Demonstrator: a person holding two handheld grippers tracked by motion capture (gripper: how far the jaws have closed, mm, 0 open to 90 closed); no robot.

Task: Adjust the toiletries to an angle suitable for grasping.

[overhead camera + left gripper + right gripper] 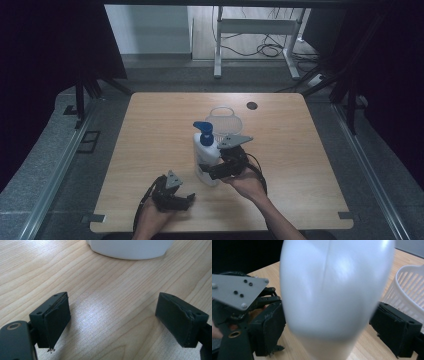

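Note:
A white pump bottle (205, 150) with a blue pump head (204, 131) stands upright in the middle of the wooden table (300, 150). My right gripper (209, 172) comes at it from the right, low on its body. In the right gripper view the bottle (337, 290) spans the whole gap, and both pads of the right gripper (327, 322) lie against its sides. My left gripper (186, 201) rests near the table's front edge, left of the bottle. It stands open (112, 315) with bare wood between its pads, and the bottle's base (130, 248) is just ahead.
A see-through white slotted basket (225, 120) sits right behind the bottle and shows as basket (407, 295) beside my right jaw. A dark round hole (252, 105) marks the far table edge. Dark curtains flank the table, and a desk frame stands beyond.

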